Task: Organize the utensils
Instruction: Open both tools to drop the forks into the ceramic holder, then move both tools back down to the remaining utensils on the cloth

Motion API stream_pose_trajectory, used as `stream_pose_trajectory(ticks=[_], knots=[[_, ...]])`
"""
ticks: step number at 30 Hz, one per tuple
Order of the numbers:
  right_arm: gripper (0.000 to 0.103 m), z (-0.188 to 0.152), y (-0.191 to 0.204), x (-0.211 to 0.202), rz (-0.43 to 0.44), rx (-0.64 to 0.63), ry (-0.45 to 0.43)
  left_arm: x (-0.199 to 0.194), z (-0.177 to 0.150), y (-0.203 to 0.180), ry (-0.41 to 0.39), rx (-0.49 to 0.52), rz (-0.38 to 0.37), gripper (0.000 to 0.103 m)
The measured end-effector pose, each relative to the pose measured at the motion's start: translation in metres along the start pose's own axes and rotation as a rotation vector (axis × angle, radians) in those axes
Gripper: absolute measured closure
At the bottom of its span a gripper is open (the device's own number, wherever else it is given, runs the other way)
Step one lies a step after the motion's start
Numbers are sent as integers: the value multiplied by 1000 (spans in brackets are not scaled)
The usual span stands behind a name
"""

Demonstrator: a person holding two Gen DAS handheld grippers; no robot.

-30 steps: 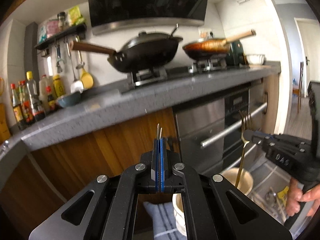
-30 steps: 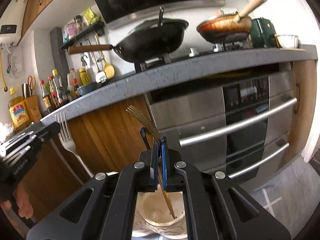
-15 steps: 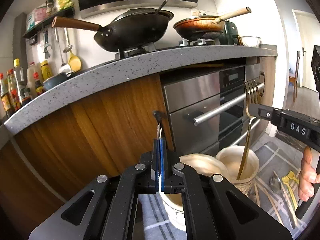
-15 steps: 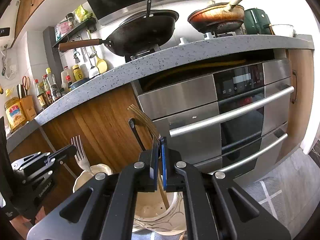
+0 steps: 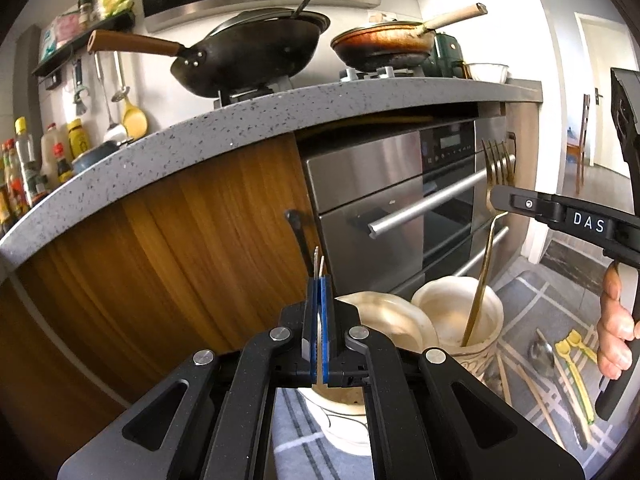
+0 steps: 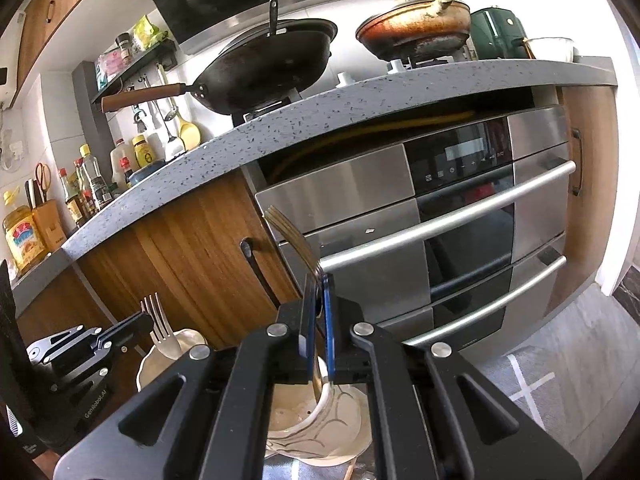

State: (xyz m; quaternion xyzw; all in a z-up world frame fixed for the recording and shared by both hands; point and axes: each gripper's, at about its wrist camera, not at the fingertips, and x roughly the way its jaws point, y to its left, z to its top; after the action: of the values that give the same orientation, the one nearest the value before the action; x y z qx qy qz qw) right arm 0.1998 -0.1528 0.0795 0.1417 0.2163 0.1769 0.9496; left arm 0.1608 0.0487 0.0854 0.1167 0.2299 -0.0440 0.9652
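left tool (image 5: 319, 304): clamped shut on a silver metal fork (image 6: 159, 322), tines up, held over the cream ceramic pot on the left (image 5: 340, 412)
right tool (image 6: 319, 312): pinched tight on a gold metal fork (image 5: 486, 248), handle end dipped inside the second cream ceramic pot (image 5: 460, 320)
floor: chopsticks (image 5: 536, 396), a spoon (image 5: 541, 354) and yellow plastic utensils (image 5: 576, 368) are left lying beside the pots
worktop (image 5: 280, 120): grey speckled stone, well above both pots

floor: striped mat (image 5: 296, 444) | on mat: cream holders (image 5: 460, 312), loose utensils (image 5: 560, 380)
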Motion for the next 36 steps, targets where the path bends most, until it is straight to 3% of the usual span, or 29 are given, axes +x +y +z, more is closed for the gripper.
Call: stream_pose_trajectory(ticks=[6, 9, 12, 20, 23, 28, 31, 36], knots=[[96, 2, -1, -3, -3, 7, 2, 0, 1, 3, 15, -13, -8, 101], [74, 3, 0, -7, 13, 4, -4, -1, 1, 5, 17, -20, -13, 101], [70, 3, 3, -11, 19, -13, -3, -2, 1, 7, 19, -30, -8, 100], [47, 0, -1, -31, 29, -9, 6, -23, -1, 18, -23, -86, 7, 42], [37, -4, -7, -42, 31, -4, 20, -34, -3, 21, -38, -103, 10, 32], [10, -14, -23, -70, 19, -2, 24, -52, -10, 24, -59, -146, -11, 20], [5, -22, -33, -88, -8, -11, 34, -62, -19, 21, -49, -175, -33, 11], [5, -47, -57, -113, -103, -26, 73, -68, -42, 7, 12, -190, -64, 9]])
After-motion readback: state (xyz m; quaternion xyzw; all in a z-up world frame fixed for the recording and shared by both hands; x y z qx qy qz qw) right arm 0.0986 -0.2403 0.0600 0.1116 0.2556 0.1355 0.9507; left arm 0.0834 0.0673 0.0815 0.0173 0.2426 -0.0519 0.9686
